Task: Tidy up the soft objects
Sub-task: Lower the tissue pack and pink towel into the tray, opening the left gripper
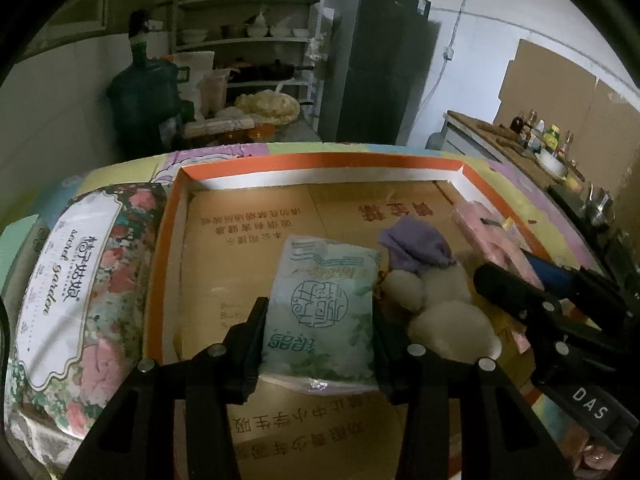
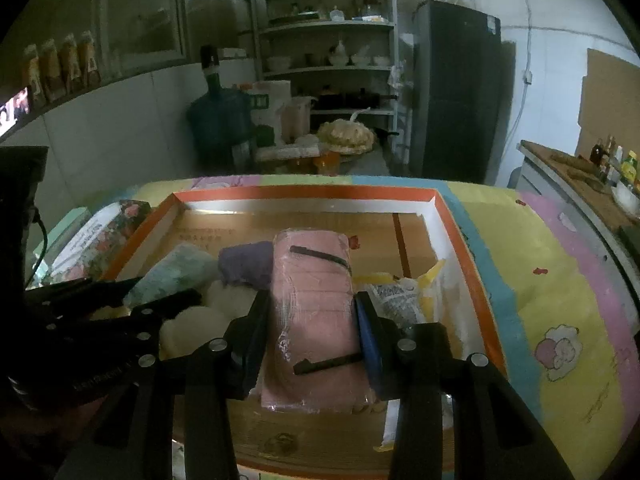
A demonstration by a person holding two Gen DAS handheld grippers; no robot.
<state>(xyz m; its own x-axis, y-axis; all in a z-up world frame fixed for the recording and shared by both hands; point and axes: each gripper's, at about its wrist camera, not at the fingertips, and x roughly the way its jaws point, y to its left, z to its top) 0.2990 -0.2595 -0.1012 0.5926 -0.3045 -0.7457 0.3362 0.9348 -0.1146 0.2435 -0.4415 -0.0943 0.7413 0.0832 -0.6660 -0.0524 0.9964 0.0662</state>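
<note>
My left gripper [image 1: 318,308] is shut on a pale green tissue pack [image 1: 324,304] and holds it over the orange-rimmed cardboard box [image 1: 320,160]. My right gripper [image 2: 312,304] is shut on a pink wrapped pack [image 2: 316,312] over the same box [image 2: 460,236]. In the box lie a purple cloth [image 1: 416,244], also in the right wrist view [image 2: 246,262], and a cream plush toy [image 1: 448,312], also in the right wrist view [image 2: 200,320]. The right gripper shows in the left wrist view [image 1: 520,276], beside the plush. A yellow-and-white packet [image 2: 400,292] lies right of the pink pack.
A floral tissue package [image 1: 76,300] lies left of the box on the pastel patchwork cloth [image 2: 560,280]. Behind stand a water jug [image 2: 218,120], shelves with dishes [image 2: 328,60] and a dark fridge [image 2: 456,88]. A counter with bottles [image 2: 608,164] is at the right.
</note>
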